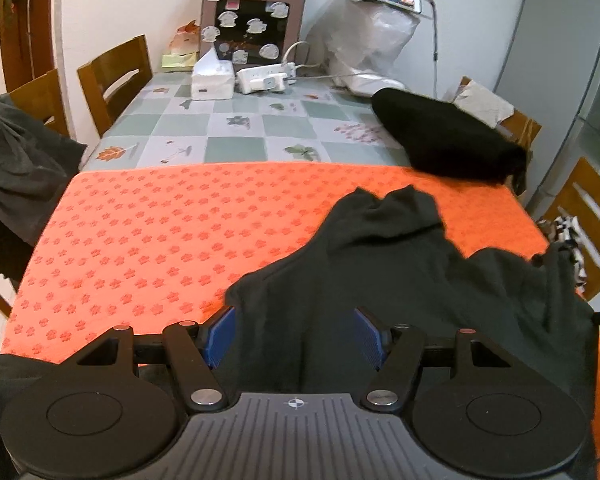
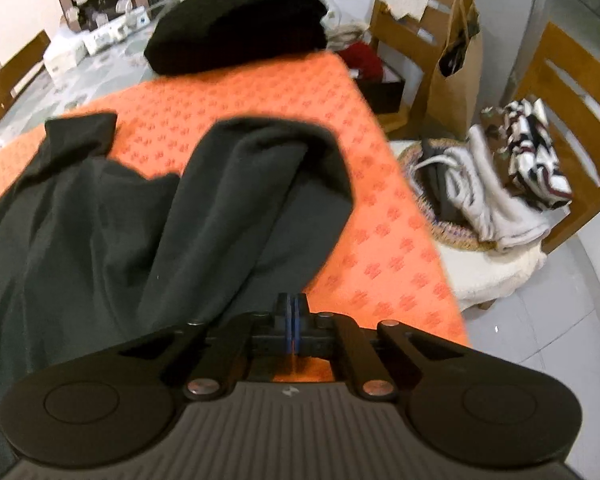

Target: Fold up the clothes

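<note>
Jaws of the left gripper (image 1: 296, 336) stand released, blue pads (image 1: 222, 336) spread either side of a dark garment (image 1: 400, 264) at lower centre. Right gripper (image 2: 291, 322) jaws are clenched on the garment's (image 2: 204, 208) edge at lower centre. The garment lies crumpled on an orange mat (image 1: 148, 232). A folded black stack (image 1: 444, 136) sits at upper right, partly on the mat.

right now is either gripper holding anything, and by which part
The right gripper is shut, apparently pinching the near edge of the dark garment. The left gripper is open over the cloth, holding nothing.
</note>
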The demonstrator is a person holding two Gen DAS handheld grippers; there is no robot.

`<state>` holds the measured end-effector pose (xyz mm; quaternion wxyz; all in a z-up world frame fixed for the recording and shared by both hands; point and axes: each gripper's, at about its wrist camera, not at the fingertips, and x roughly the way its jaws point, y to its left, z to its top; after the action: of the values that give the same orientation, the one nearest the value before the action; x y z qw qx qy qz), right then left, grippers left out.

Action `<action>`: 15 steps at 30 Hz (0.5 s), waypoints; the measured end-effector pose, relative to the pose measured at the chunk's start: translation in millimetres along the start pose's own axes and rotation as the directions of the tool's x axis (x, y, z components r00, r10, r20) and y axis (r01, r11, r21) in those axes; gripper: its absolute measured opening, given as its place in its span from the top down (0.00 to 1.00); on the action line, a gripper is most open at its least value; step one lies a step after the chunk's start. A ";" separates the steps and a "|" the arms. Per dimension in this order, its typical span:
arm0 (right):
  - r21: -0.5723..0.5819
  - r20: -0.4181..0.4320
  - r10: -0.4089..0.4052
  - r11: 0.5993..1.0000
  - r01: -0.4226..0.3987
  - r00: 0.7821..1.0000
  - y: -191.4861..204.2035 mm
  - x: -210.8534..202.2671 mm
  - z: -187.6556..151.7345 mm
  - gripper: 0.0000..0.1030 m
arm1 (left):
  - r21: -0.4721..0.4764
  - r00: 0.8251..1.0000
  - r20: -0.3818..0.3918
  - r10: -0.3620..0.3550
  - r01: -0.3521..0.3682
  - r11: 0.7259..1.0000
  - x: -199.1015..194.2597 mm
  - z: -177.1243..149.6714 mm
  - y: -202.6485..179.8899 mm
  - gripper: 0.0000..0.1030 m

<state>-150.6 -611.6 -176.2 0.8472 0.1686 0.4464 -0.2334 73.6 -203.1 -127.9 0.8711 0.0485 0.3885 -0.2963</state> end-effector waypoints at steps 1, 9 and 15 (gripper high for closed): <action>0.000 0.011 -0.004 1.000 0.004 1.000 -5.2 -9.2 2.8 0.98 | 0.000 1.000 0.005 -0.012 0.012 1.000 -2.4 1.8 -3.2 0.35; -0.011 0.086 -0.188 0.982 0.189 0.978 -71.8 -86.0 26.7 0.98 | 0.045 0.986 0.039 -0.163 0.161 0.986 -17.0 14.2 -49.7 0.35; 0.000 0.099 -0.310 0.950 0.312 0.946 -119.5 -125.6 32.7 0.98 | 0.066 0.970 0.027 -0.243 0.241 0.968 -16.2 14.1 -77.8 0.35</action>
<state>-255.6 -696.6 -62.7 0.8220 0.0778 0.4271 -0.3685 31.2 -263.6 -95.4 0.8331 0.0225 0.3670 -0.4132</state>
